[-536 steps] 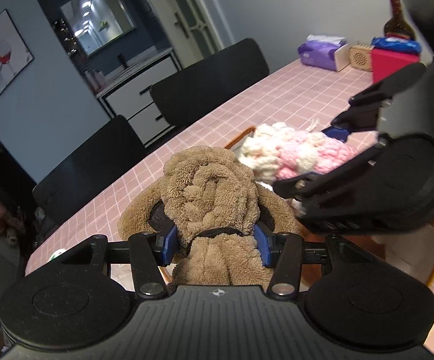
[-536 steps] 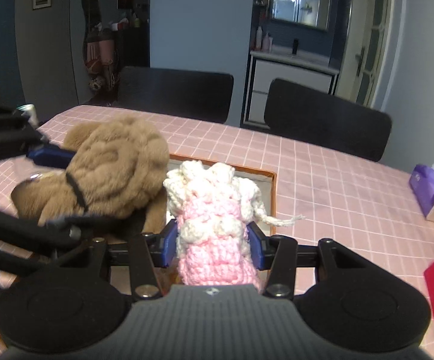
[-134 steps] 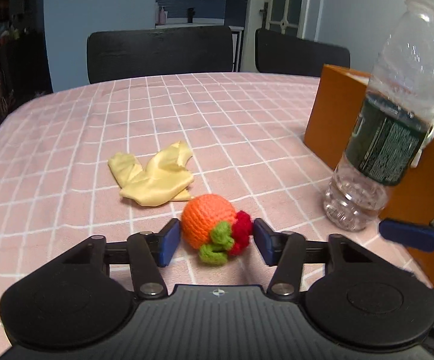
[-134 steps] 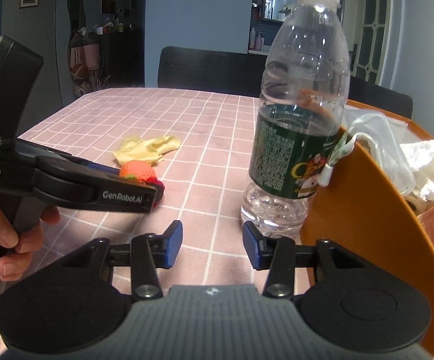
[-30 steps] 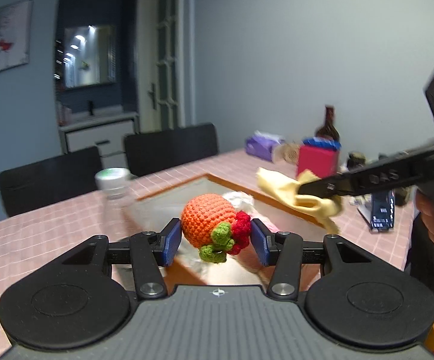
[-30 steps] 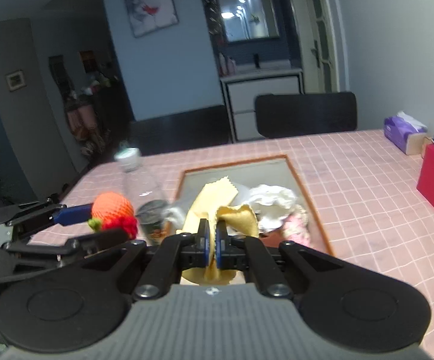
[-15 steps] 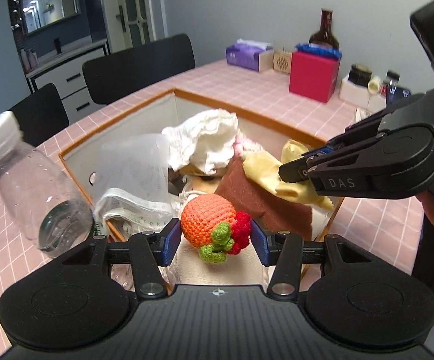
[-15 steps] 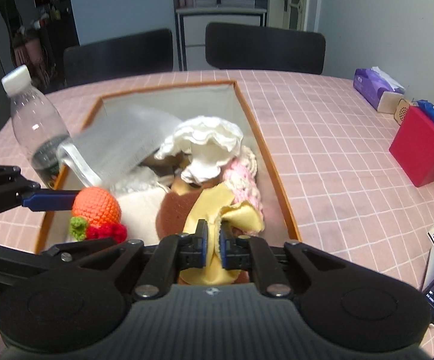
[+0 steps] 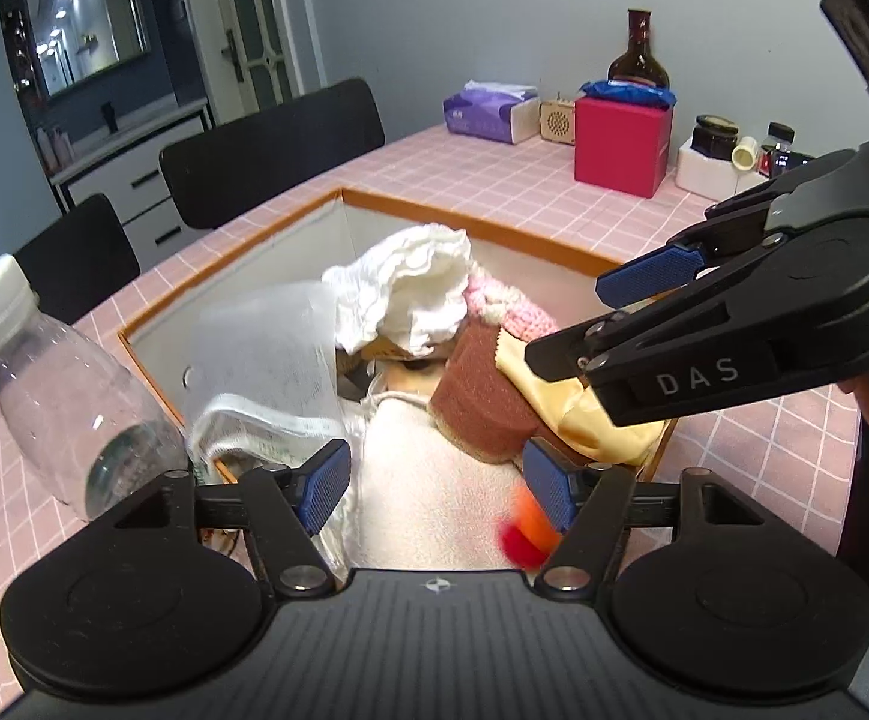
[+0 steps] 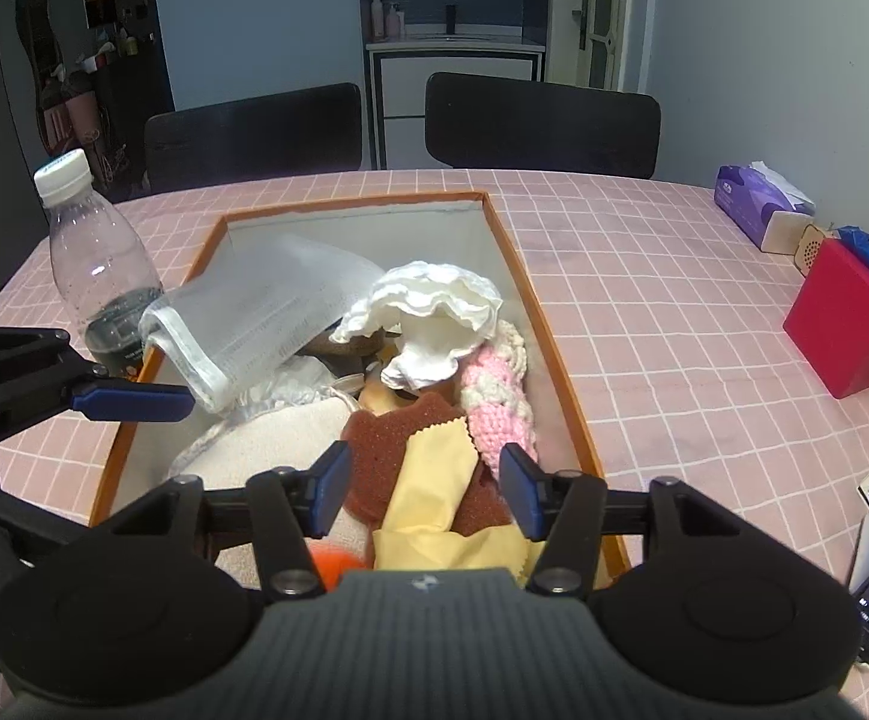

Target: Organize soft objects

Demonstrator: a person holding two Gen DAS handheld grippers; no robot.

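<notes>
From the left wrist, the left gripper [image 9: 437,486] is opening over the orange-rimmed box [image 9: 494,222], its pads clear of the blurred crochet orange [image 9: 524,531] beside its right pad, while the right gripper [image 9: 602,324] crosses above the yellow cloth [image 9: 590,414]. From the right wrist, the right gripper [image 10: 425,486] is also opening; the yellow cloth [image 10: 428,492] lies loose between its pads on a brown sponge [image 10: 392,438], with a plastic bottle [image 10: 95,264] just outside the box [image 10: 560,372].

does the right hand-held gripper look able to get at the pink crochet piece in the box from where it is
Probably yes. The pink crochet piece lies uncovered just ahead of the right hand-held gripper, whose jaws are opening. Only the yellow cloth lies between them, below the pads; the white cloth covers just its far end.
</notes>
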